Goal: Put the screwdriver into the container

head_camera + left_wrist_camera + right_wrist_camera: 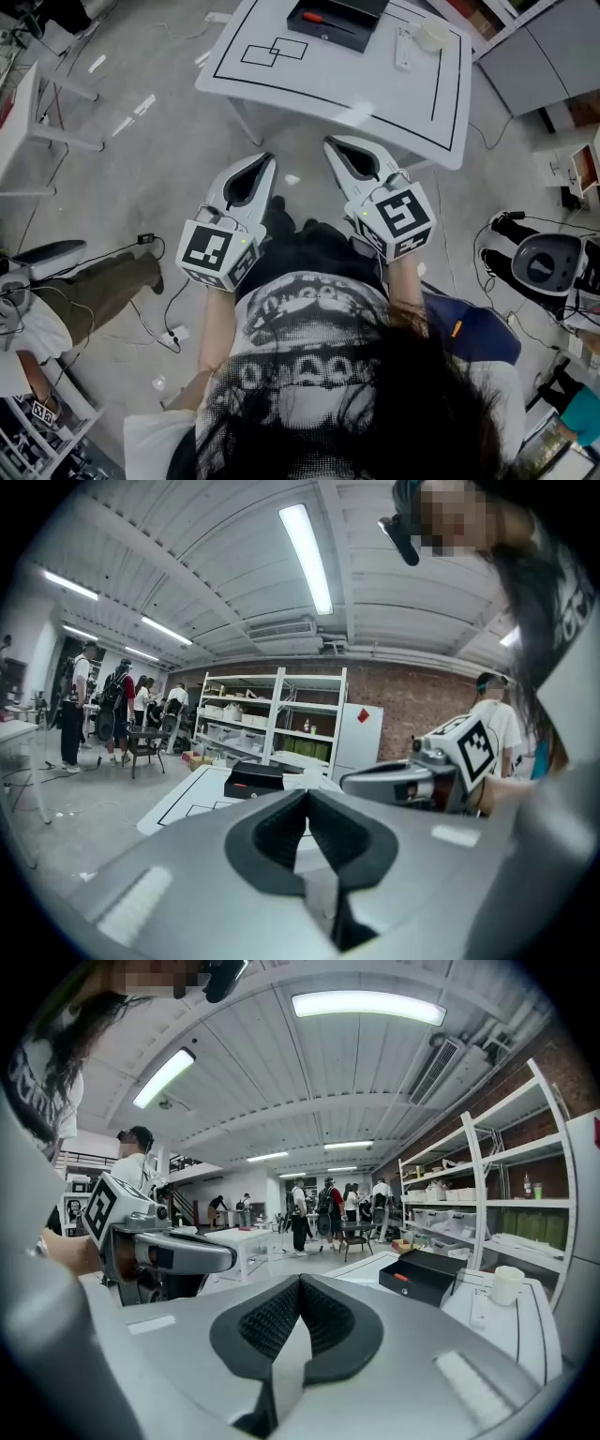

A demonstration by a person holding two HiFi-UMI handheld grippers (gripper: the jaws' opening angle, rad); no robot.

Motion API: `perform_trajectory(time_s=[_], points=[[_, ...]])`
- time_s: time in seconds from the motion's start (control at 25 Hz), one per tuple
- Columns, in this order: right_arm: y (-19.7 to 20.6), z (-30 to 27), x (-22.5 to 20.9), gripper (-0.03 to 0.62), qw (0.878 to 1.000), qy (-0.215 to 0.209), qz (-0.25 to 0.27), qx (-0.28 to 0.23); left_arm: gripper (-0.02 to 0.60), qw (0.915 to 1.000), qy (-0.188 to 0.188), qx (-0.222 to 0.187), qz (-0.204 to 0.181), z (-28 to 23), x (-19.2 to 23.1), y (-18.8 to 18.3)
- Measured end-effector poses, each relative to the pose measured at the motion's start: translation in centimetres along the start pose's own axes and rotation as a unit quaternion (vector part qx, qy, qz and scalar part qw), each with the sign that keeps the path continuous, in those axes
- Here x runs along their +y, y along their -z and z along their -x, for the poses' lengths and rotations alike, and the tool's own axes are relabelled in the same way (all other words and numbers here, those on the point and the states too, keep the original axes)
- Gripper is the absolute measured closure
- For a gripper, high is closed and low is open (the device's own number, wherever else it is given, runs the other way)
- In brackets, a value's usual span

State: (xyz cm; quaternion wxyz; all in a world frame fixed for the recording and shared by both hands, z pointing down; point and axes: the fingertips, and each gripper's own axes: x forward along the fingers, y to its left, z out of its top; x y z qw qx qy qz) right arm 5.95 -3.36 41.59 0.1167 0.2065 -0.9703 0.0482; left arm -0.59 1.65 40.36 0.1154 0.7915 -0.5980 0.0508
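The left gripper (265,164) is closed with nothing in it: in the left gripper view its dark pads (281,832) meet at the tip and no object lies in the hollow behind them. The right gripper (333,147) is closed and empty in the same way, its ribbed pads (272,1321) pressed together at the front. The person holds both at waist height, side by side and a little apart, tips pointing forward and leaning slightly toward each other, each with its marker cube (217,251) nearest the body.

Ahead of both grippers and well apart from them stands a white table (375,84) marked with black lines. On its far side, straight ahead of the right gripper and slightly to the right of the left one, sits the black container (361,11). The screwdriver (319,18) lies inside it, red handle to the left and dark shaft running to the right. From the right gripper view only the handle shows as a small orange-red spot above the container's near wall.

To the right of the container, also on the table, stands a white cup (433,35). Beyond the table, further right of the right gripper, are white shelves (497,1176), and far ahead of it a group of people (328,1208) stands on the grey floor
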Motion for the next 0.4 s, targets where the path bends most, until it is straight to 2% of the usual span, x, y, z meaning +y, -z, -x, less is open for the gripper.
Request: perform_trajectory(time_s=[0.4], points=[[1.3,1.8,-3.6,0.597,1.000,0.029,-0.008,0.005,0.581,0.9998,0.021,0.004,0.002,-2.4,-1.9,0.2]])
